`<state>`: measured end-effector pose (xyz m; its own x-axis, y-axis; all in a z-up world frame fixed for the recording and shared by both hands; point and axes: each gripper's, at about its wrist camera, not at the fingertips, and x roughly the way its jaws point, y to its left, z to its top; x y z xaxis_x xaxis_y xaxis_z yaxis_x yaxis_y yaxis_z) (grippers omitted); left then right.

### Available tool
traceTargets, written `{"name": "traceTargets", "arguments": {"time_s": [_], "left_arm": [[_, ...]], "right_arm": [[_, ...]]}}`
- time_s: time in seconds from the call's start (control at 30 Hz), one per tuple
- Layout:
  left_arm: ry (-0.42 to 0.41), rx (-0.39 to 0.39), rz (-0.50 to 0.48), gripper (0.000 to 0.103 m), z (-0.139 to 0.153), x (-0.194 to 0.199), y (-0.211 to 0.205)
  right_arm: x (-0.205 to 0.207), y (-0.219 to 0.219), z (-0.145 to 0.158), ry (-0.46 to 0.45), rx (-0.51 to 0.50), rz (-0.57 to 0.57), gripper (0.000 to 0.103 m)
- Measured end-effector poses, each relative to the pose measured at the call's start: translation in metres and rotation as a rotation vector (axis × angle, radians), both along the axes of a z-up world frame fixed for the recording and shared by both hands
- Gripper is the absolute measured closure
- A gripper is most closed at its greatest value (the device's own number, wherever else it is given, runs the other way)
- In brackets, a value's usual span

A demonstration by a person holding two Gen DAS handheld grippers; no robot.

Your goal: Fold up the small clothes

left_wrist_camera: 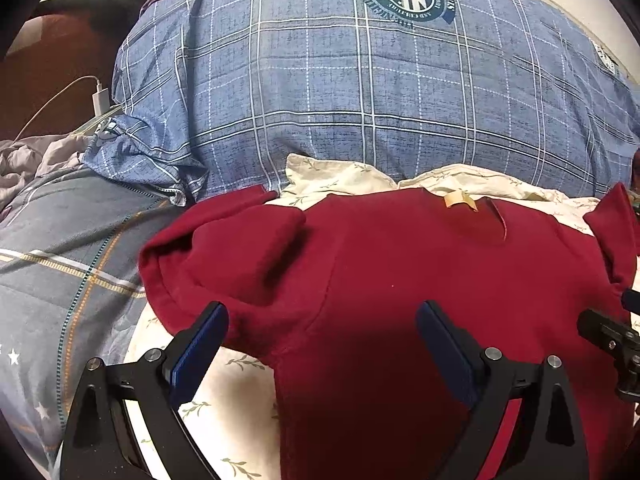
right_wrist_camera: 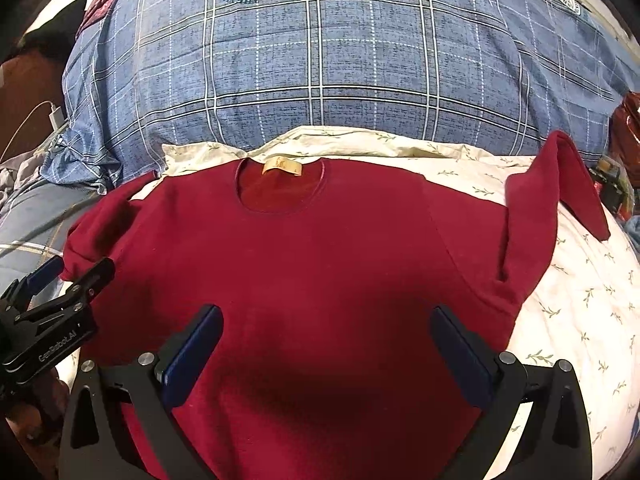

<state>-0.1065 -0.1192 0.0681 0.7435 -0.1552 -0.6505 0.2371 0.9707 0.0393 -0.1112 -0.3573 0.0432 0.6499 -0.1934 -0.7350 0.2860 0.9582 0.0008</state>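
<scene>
The red sweater point(right_wrist_camera: 320, 264) lies flat on the bed point(right_wrist_camera: 580, 300), collar toward 12 o'clock, ready for folding, while the left gripper point(left_wrist_camera: 322, 344) and right gripper point(right_wrist_camera: 326, 348) hover above it, both wide and empty.

plaid quilt point(right_wrist_camera: 340, 72) walls far side, floral sheet point(right_wrist_camera: 580, 288) open rightward
</scene>
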Motion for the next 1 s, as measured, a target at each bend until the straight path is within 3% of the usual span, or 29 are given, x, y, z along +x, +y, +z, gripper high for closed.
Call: {"name": "traceTargets", "arguments": {"time_s": [1.0], "left_arm": [[-0.009,-0.016,-0.070,0.008,0.003,-0.014,-0.009]], "right_arm": [[-0.017,-0.011,0.001,0.003,0.009,-0.060,0.000]]}}
